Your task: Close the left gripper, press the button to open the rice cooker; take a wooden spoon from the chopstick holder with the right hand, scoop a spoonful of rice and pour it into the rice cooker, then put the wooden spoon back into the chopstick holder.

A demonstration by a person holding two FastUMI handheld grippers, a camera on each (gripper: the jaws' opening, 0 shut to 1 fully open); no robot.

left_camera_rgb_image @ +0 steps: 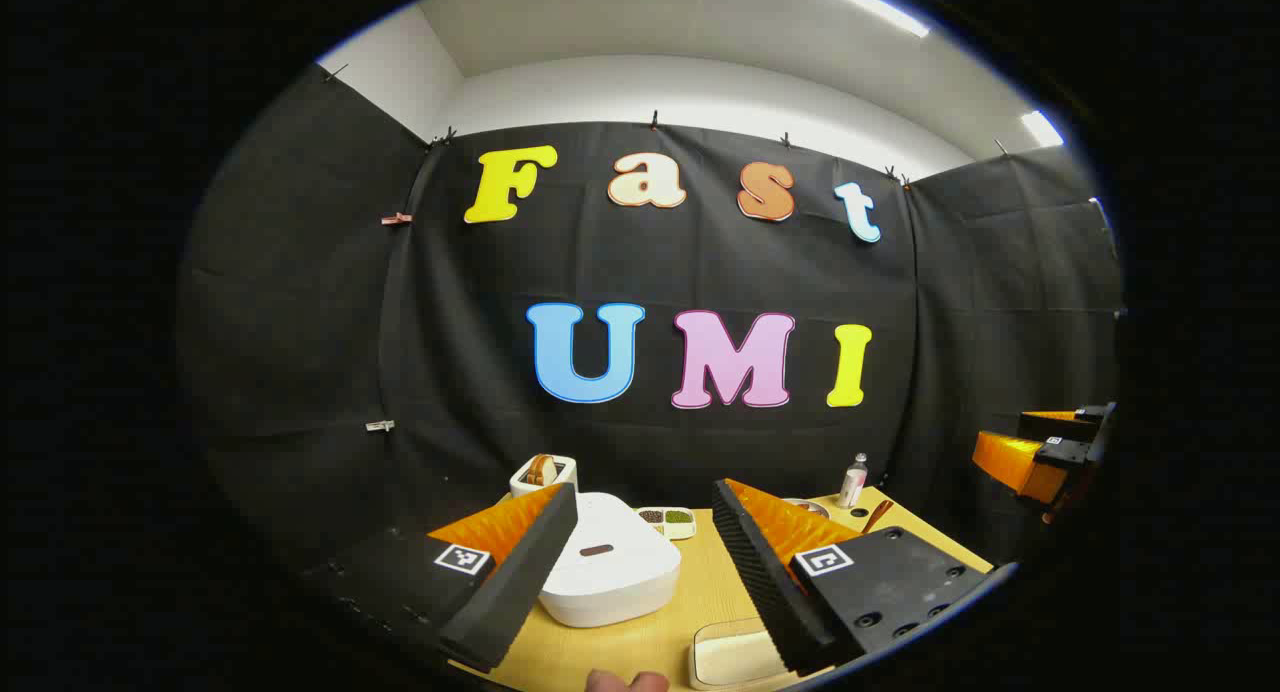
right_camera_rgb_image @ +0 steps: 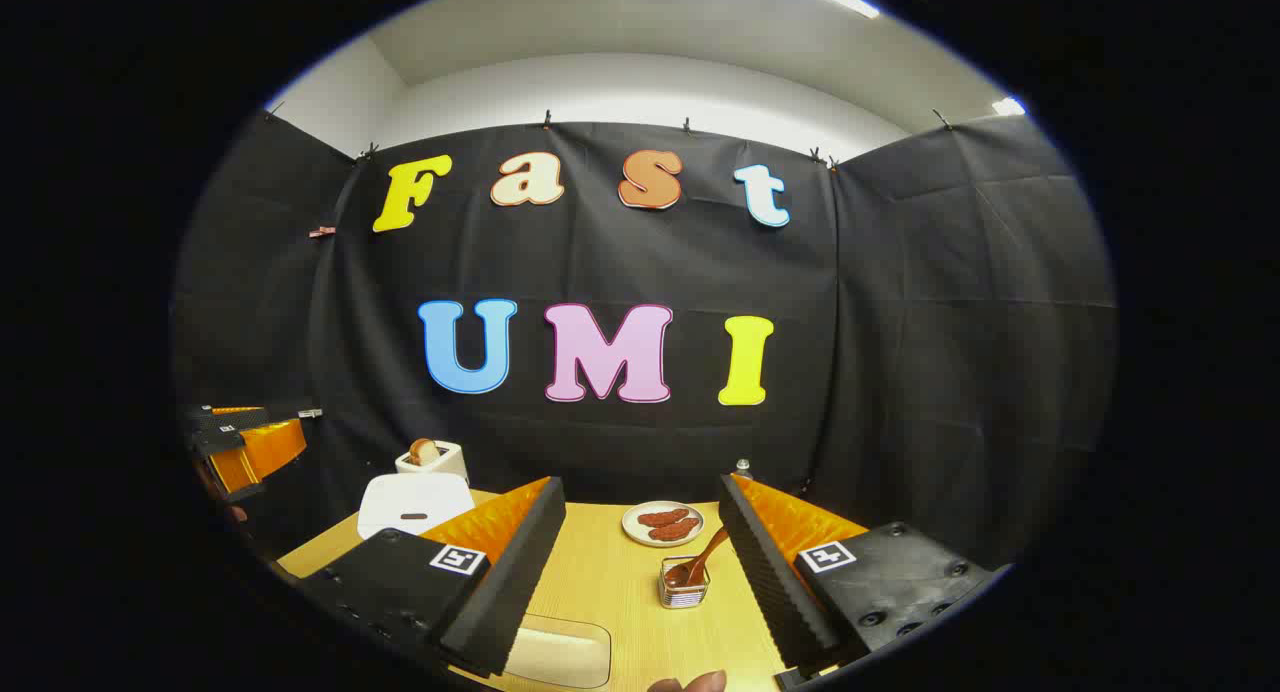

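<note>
Right now my left gripper (left_camera_rgb_image: 645, 562) hangs above the table with its jaws spread wide, not yet closed for pressing. Just beyond it sits the white rice cooker (left_camera_rgb_image: 610, 567), lid down, its button (left_camera_rgb_image: 596, 550) facing up. My right gripper (right_camera_rgb_image: 640, 562), also open and empty, points at the chopstick holder (right_camera_rgb_image: 684, 584), where the wooden spoon (right_camera_rgb_image: 700, 562) leans ready to be taken.

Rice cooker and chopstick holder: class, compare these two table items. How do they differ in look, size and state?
The rice cooker is white, broad and low; the chopstick holder is a small, see-through upright cup, far smaller than the cooker. The rice cooker's lid is shut and nothing shows inside, while the chopstick holder is open-topped, with the wooden spoon leaning out of it. Both stand on the wooden table, untouched by either gripper.
</note>
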